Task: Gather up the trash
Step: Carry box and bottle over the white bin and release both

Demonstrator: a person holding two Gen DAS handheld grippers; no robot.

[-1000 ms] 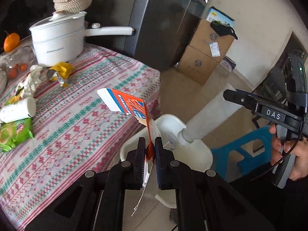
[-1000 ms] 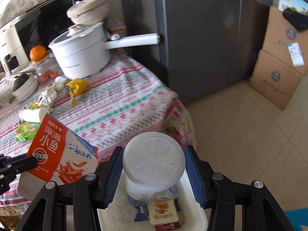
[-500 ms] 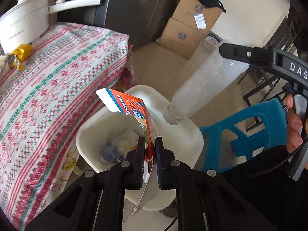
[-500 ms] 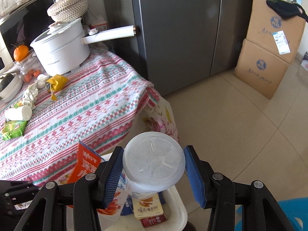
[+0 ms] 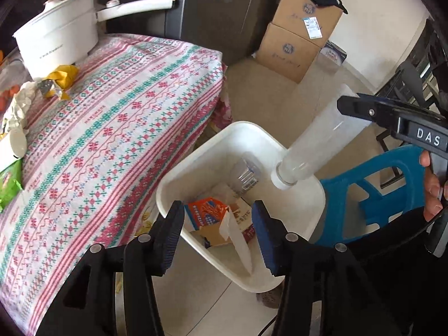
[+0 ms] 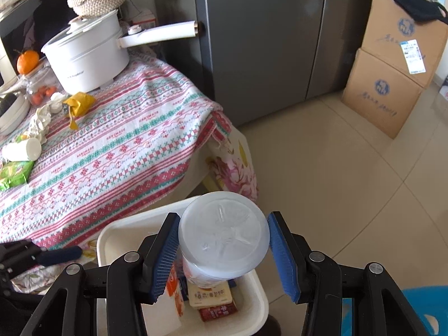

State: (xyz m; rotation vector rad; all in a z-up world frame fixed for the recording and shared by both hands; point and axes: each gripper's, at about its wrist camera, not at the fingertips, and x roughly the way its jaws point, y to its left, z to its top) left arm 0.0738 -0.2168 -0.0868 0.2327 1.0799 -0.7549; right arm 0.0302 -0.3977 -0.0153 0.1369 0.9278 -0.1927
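Since before, our left gripper [image 5: 218, 233], jaws opening and empty, drops the snack packet [image 5: 208, 215] into the bin [image 5: 305, 215]; our right gripper [image 6: 224, 254] clamps the bottle [image 6: 224, 240] at two o'clock, which may bounce out.

A table [image 6: 117, 151] under a cloth patterned in red, green and white fills the left of the room. At its far end stands a white pot [image 6: 86, 56] with a long handle and a woven lid on top. Behind the table rises a dark grey fridge [image 6: 260, 36]. Two cardboard boxes [image 6: 392, 64] are stacked on the beige tiled floor [image 6: 336, 173] beside a pale wall [image 5: 372, 28]. A blue plastic chair [image 5: 372, 196] stands near the right edge. Daylight falls evenly over everything.
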